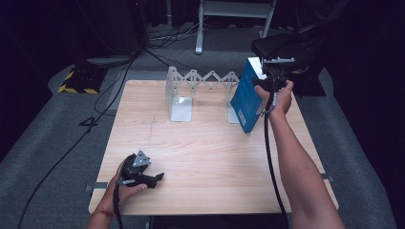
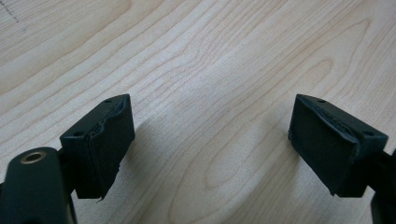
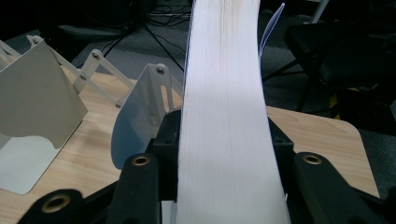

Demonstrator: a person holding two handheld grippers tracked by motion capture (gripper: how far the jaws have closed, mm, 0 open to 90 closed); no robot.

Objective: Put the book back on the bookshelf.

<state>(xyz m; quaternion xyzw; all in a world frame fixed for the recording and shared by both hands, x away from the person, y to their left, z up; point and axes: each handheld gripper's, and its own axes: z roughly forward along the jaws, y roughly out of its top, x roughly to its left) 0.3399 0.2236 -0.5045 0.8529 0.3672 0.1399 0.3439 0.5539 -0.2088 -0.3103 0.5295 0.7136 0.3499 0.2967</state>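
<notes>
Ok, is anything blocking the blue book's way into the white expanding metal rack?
Nothing visible: the blue book, clamped by the right gripper, sits tilted beside the white expanding metal rack's right end plate.

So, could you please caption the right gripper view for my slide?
Right gripper clamps a book by its page edge beside the white expanding rack.

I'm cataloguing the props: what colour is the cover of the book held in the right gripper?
Blue, with some white print; the book shows it best in the high view.
</notes>
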